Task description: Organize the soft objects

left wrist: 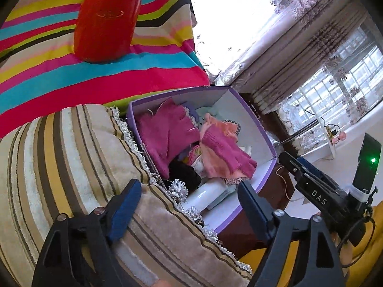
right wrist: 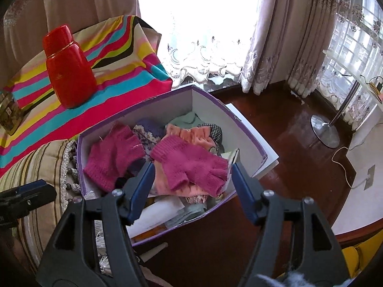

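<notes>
A: What can't you make out in the box [right wrist: 241, 129]?

B: Most of the lower layer. Two magenta fingerless gloves lie on top, one at nine o'clock [right wrist: 112, 157] and one toward three o'clock [right wrist: 191, 165], and they cover a peach knit piece [right wrist: 191, 134], something checked [right wrist: 213, 129] and a purple patterned piece [right wrist: 148, 131]. Only edges of those show. White papers sit at the near end, half under the right gripper [right wrist: 191, 174].

A: Is that gripper holding a glove?

B: No. Its jaws stand apart, with the right-hand glove seen between the blue pads [right wrist: 241, 191] (whether a pad brushes the knit, I cannot tell). Nothing is pinched.

A: And the left gripper [left wrist: 189, 205]?

B: Open too, jaws wide, empty. It hangs over the striped cushion [left wrist: 71, 148] and the box's near corner. In the right wrist view only its tip shows, at nine o'clock, cut off by the frame.

A: What does one camera give that the other doesn't?

B: The left wrist view shows the right gripper's body at four o'clock, and silver tinsel [left wrist: 178, 189] at the cushion's fringe. The red flask [right wrist: 69, 71] loses its cap there; the right wrist view shows it whole on the striped cloth [right wrist: 134, 71], plus a lamp base [right wrist: 325, 131] on the dark floor at three o'clock and a tin [right wrist: 8, 112] clipped at nine o'clock.
</notes>
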### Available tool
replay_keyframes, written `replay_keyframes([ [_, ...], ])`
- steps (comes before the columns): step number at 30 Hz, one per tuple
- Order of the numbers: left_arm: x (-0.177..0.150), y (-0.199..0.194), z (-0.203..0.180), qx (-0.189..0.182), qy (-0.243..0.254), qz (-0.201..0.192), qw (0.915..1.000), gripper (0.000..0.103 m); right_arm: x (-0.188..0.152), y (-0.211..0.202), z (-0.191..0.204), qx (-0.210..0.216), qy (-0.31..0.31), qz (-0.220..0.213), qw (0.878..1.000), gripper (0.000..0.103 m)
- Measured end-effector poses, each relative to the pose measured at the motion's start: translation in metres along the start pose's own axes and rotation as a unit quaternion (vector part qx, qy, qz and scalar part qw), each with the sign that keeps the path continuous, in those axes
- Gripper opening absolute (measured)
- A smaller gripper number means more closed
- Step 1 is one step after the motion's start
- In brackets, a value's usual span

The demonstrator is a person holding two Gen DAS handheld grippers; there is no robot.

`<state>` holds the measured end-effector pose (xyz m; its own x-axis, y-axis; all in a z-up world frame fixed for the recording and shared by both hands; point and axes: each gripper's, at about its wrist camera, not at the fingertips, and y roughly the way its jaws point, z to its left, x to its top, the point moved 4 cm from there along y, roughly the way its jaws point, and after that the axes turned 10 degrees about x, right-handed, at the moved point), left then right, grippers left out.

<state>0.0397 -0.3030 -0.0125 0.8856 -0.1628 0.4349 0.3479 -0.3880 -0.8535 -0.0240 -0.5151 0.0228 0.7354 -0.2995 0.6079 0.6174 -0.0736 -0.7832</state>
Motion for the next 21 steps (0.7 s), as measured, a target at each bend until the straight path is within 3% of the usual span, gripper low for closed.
replay_keyframes([
  [21,0.0023,0.0035,-0.0006,0.009,-0.001,0.008,0.9999,0.088,-0.0026,0.0027,0.0018,0.001,-0.003,0.008,1.000,0.070],
])
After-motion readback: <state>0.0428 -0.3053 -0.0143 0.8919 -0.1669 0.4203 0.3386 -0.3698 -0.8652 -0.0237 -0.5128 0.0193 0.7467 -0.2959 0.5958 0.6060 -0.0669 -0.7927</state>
